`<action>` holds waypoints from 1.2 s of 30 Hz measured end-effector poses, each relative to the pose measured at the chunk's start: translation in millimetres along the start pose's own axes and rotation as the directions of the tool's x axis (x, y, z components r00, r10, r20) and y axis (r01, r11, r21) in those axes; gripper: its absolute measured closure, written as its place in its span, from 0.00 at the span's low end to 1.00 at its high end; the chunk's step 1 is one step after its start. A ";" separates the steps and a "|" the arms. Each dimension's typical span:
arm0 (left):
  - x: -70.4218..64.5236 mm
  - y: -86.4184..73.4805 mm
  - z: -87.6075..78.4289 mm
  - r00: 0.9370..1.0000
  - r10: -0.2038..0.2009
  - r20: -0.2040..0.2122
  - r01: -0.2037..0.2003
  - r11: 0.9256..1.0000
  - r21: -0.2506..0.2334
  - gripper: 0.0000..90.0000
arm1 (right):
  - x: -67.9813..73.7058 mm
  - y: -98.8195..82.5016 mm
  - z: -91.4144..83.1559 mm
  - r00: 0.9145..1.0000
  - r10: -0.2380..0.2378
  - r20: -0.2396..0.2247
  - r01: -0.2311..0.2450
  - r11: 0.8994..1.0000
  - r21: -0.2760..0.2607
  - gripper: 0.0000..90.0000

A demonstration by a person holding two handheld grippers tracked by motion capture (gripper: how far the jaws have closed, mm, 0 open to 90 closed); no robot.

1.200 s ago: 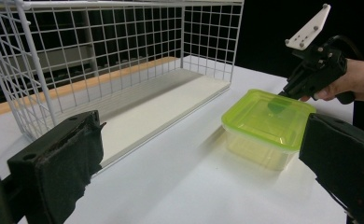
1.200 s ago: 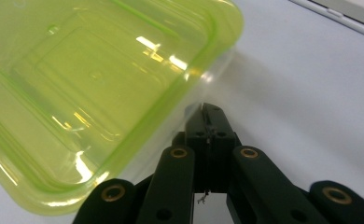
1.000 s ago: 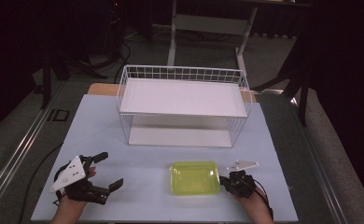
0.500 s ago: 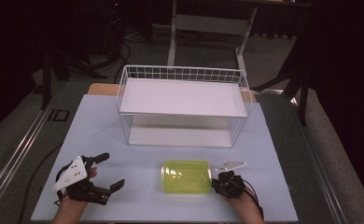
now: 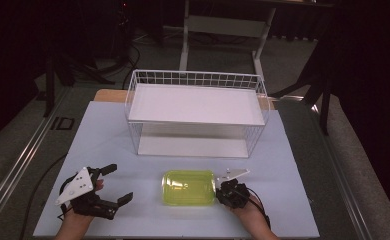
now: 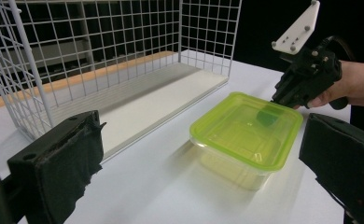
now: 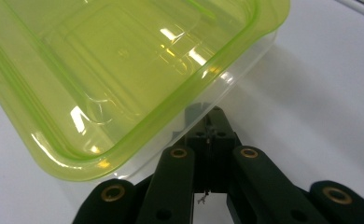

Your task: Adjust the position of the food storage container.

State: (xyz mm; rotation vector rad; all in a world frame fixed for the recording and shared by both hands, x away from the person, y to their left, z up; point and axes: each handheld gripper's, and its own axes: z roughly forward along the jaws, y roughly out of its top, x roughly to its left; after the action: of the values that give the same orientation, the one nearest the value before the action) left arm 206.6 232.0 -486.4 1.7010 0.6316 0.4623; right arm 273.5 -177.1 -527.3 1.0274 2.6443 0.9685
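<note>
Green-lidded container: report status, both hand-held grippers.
Left hand-held gripper open, empty. Right hand-held gripper shut on green-lidded container at its rim. Wire rack beyond, apart.

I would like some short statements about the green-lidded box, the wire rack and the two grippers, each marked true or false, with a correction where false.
1. The plastic box lies on the table in front of the wire rack, not inside it. True.
2. The box's lid is red. False: it is translucent yellow-green.
3. The left gripper is closed on the box. False: its jaws stand wide apart, away from the box, holding nothing.
4. The right gripper is at the box's right edge, its jaws closed on the lid's rim. True.
5. A cup stands on the rack's upper shelf. False: the shelf is bare.
</note>
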 end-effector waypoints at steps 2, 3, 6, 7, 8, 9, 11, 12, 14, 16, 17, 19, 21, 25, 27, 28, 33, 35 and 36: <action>-0.1 0.1 0.0 1.000 0.001 0.000 -0.001 1.000 0.001 0.00 | 0.6 2.2 1.8 1.000 0.000 -0.002 0.000 1.000 0.005 1.00; -0.1 0.1 0.0 1.000 0.001 0.001 -0.001 1.000 0.000 0.00 | 1.1 3.1 2.8 1.000 -0.003 0.000 0.003 1.000 0.008 1.00; 0.2 -0.3 0.1 1.000 0.000 0.004 0.000 1.000 0.001 0.00 | 1.0 4.6 6.0 1.000 -0.014 0.001 0.014 1.000 0.006 1.00; 0.1 -0.4 0.1 1.000 0.000 0.004 0.000 1.000 0.002 0.00 | 0.7 4.6 6.7 1.000 -0.014 0.001 0.014 1.000 0.002 0.99; 0.2 -0.5 0.1 1.000 0.001 0.004 -0.001 1.000 0.004 0.00 | 0.2 4.2 6.9 1.000 -0.011 0.002 0.011 1.000 0.000 0.99; 0.2 -0.6 0.1 1.000 0.001 0.005 -0.001 1.000 0.004 0.00 | -0.2 3.8 6.5 1.000 -0.009 0.002 0.009 1.000 -0.001 0.98; -0.1 -0.8 0.3 1.000 -0.002 0.007 0.002 1.000 0.005 0.00 | -0.3 2.2 3.8 0.999 -0.017 0.030 0.017 1.000 0.000 0.96; -0.1 -0.8 0.4 1.000 -0.004 0.008 0.004 1.000 0.005 0.00 | -1.1 1.2 1.9 0.999 -0.024 0.045 0.024 1.000 -0.004 0.95; -0.3 -0.7 0.9 1.000 -0.007 0.010 0.007 1.000 0.003 0.00 | -3.6 -1.0 -3.9 0.997 -0.019 0.070 0.020 1.000 -0.014 0.93; -0.9 -0.6 1.8 1.000 -0.010 0.015 0.010 1.000 0.000 0.00 | -6.0 -2.5 -11.8 0.995 -0.025 0.101 0.028 0.999 -0.030 0.90; -0.9 -0.6 1.8 1.000 -0.010 0.015 0.010 1.000 0.000 0.00 | -6.0 -2.5 -11.8 0.995 -0.025 0.101 0.028 0.999 -0.030 0.90; -3.7 0.0 2.3 1.000 0.003 0.007 -0.003 1.000 -0.002 0.00 | -6.9 -3.3 -24.2 0.992 -0.030 0.124 0.039 0.997 -0.067 0.80; -8.9 3.2 1.6 0.999 0.024 -0.024 -0.024 1.000 -0.013 0.00 | -6.5 -3.4 -34.1 0.990 -0.031 0.140 0.045 0.994 -0.102 0.68; -13.9 8.8 6.3 1.000 0.012 0.015 -0.013 1.000 0.013 0.00 | -0.9 -2.7 -51.9 0.990 -0.017 0.144 0.042 0.984 -0.174 0.42; -17.4 9.6 9.4 0.999 0.025 0.038 -0.027 0.999 0.037 0.00 | 3.4 -2.1 -57.8 0.993 -0.013 0.121 0.036 0.980 -0.195 0.30; -19.6 10.2 11.8 0.998 0.035 0.050 -0.037 0.998 0.052 0.00 | 5.0 -1.8 -59.7 0.994 -0.015 0.110 0.037 0.978 -0.203 0.24; -21.0 15.5 20.4 0.993 -0.034 0.115 0.025 0.996 0.081 0.00 | 13.9 4.5 -66.9 0.995 0.000 0.097 0.025 0.967 -0.254 0.13; -20.7 16.8 22.0 0.992 -0.044 0.117 0.034 0.995 0.089 0.00 | 19.2 8.1 -68.5 0.987 -0.013 0.160 0.060 0.955 -0.289 0.13; -20.5 17.5 22.6 0.993 -0.038 0.109 0.028 0.995 0.097 0.01 | 20.8 9.4 -68.7 0.983 -0.026 0.180 0.080 0.951 -0.298 0.13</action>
State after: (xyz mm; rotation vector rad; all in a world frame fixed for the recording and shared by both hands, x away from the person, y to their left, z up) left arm 207.4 199.3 -473.6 1.7903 0.6083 0.3165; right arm 239.2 -193.9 -465.8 0.9168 2.2782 1.1706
